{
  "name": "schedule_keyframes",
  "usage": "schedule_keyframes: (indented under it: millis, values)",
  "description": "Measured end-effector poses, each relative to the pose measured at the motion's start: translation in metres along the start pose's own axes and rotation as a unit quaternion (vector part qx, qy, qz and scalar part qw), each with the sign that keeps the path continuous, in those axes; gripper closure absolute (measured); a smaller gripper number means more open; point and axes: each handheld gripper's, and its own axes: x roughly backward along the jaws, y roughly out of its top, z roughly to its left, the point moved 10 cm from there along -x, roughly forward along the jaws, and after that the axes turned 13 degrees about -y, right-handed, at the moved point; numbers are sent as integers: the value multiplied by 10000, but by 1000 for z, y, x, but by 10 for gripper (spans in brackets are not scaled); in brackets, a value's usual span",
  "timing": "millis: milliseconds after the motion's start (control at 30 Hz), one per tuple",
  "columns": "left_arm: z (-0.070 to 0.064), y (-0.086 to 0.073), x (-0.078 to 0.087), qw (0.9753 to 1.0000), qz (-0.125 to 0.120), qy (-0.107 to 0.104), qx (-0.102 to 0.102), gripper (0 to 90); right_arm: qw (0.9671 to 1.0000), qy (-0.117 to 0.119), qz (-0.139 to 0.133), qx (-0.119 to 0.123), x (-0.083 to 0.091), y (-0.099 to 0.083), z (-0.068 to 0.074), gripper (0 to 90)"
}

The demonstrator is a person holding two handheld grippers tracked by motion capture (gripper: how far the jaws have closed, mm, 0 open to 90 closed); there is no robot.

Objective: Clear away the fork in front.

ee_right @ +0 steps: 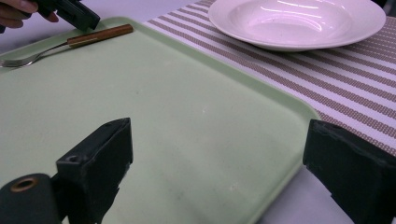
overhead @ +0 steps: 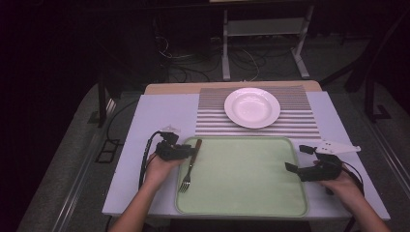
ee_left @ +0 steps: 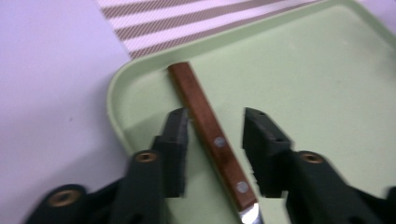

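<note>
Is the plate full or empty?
Empty. The plate on the striped mat shows only its bare white inside, in the right gripper view too.

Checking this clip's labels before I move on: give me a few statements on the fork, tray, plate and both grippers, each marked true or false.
1. The fork lies on the green tray. True.
2. The left gripper is clamped on the fork's wooden handle. False: its jaws stand open on either side of the handle.
3. The white plate sits on the striped placemat. True.
4. The plate holds food. False: it is empty.
5. The right gripper is open, holding nothing. True.
</note>
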Motion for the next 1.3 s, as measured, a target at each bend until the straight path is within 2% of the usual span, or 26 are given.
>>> schedule_keyframes:
  millis: [67,133,200,300,433,467,567,600,633,667,967,1100,1167,1200,1300]
  values:
    - [-6,1,-4,9998,14,-151,-109,806,10000,14,-1,-1,-1,1,0,83]
    - [-13,0,-12,9993,111,-262,-237,891,10000,33,22,32,-2,0,1,84]
    - [-17,-2,-21,9985,299,-217,-393,892,10000,60,42,50,-3,0,3,84]
    - [-13,-6,-26,9972,504,53,-550,891,9999,70,30,70,-4,1,4,84]
    - [-1,-9,-19,9971,517,277,-482,890,9999,70,69,112,-3,-1,5,84]
    - [2,-10,-16,9975,488,309,-399,883,9999,68,47,113,-3,0,5,84]
    - [3,-9,-13,9976,445,348,-405,866,9999,69,68,124,-3,-1,5,84]
    - [2,-9,-13,9978,417,320,-413,828,9998,73,78,146,-4,-1,5,84]
    - [1,-9,-12,9977,397,295,-453,828,9998,73,78,146,-4,-1,5,84]
    - [0,-9,-12,9974,387,300,-521,771,9998,81,77,142,-4,-1,6,84]
    - [-14,0,-3,9958,92,116,-908,619,9998,85,109,159,-4,-2,5,85]
    - [-21,4,5,9930,-16,83,-1178,481,9998,83,106,166,-4,-2,5,85]
    - [-23,5,9,9926,-69,59,-1212,426,9998,80,104,168,-3,-2,5,85]
    - [-25,6,11,9923,-82,34,-1236,370,9998,77,105,163,-3,-2,5,85]
    - [-30,4,16,9919,-96,-64,-1263,327,9998,64,107,158,-3,-2,4,86]
